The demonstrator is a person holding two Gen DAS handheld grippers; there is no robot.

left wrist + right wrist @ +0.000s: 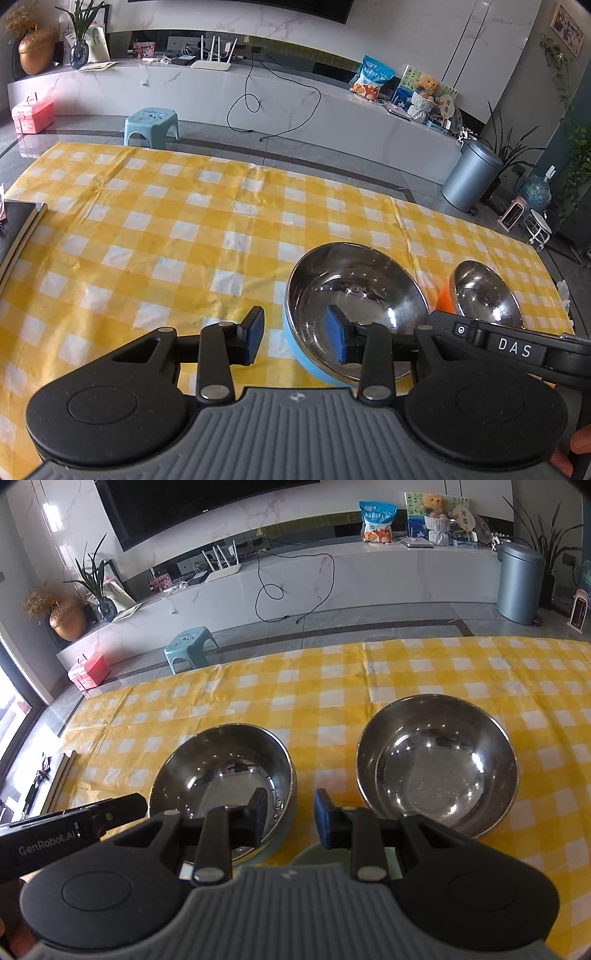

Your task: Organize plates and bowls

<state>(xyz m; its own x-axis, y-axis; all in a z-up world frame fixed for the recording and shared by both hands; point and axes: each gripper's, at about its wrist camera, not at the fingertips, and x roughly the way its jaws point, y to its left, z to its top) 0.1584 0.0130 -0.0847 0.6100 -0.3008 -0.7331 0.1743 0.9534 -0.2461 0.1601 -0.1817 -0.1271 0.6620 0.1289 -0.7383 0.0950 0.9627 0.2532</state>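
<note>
2 steel bowls on the desk's yellow checked cloth (155, 236). Blue bowl (354, 306) at 3 o'clock in the left wrist view, orange bowl (484, 291) just beside it, farther toward 3 o'clock; rims close, contact unclear. Left gripper (297, 339) with jaws open, straddling the blue bowl's near rim: 1 pad inside the bowl, the other outside over the cloth, neither clearly touching. Right gripper (290, 821) likewise with jaws open, left pad over the blue bowl (225, 775) and right pad over the cloth between the bowls, gripping nothing. Orange bowl (437, 764) at 2 o'clock there. Pale green plate edge (321, 854) low at 6 o'clock, mostly hidden. Dark notebook (18, 225) at 9 o'clock.
</note>
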